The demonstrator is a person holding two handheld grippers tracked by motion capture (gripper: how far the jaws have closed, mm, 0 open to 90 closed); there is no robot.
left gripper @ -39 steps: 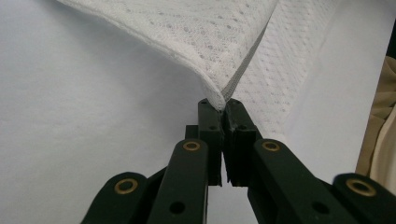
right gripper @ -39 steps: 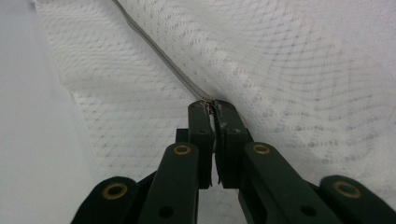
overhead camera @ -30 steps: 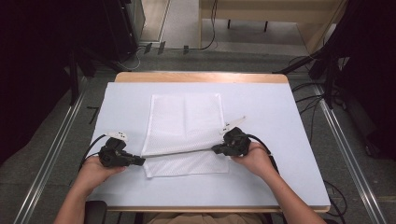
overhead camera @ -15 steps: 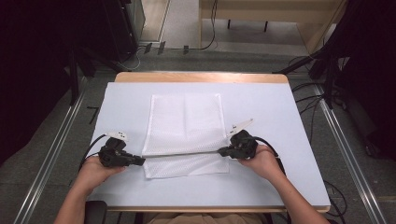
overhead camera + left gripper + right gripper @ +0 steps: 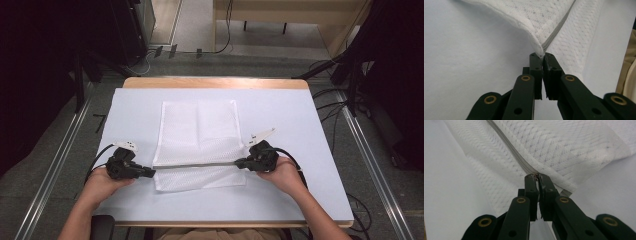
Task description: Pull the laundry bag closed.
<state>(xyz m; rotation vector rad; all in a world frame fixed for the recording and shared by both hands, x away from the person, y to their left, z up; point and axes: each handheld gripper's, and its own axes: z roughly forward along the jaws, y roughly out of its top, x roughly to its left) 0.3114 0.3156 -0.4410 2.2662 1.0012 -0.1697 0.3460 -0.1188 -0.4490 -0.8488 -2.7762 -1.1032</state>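
Since a second ago the right gripper (image 5: 242, 162) has come down and toward the person, dragging the bag's (image 5: 198, 131) grey zipper edge (image 5: 195, 164) with it; that edge, slanted before, now runs almost level between the two grippers. The left gripper (image 5: 149, 173) sits where it was. More of the near part of the bag is folded under the zipper edge than earlier.

The tabletop (image 5: 300, 125) is covered by a pale blue-white sheet, with a wooden strip (image 5: 215, 82) showing along the far side. Around it lies grey floor (image 5: 240, 60), with metal rails (image 5: 55, 165) at left and right, cables (image 5: 227, 30) beyond the far edge and dark equipment (image 5: 45, 60) at both sides. A light wooden bench or shelf (image 5: 290, 12) stands at the back.

The bag is white mesh, flat, roughly rectangular, and lies in the middle of the tabletop; its far part is spread out, its near part doubled over. A crease runs down its middle. In the left gripper view the jaws are clamped together on the bag's corner (image 5: 539, 51), just where the zipper edge (image 5: 559, 28) ends, and the mesh rises in a taut fold from there. In the right gripper view the jaws are likewise pinched on the other end of the zipper edge (image 5: 511, 150), the hemmed mesh (image 5: 564, 152) fanning out behind. Both hands (image 5: 100, 185) rest low near the tabletop's near side.
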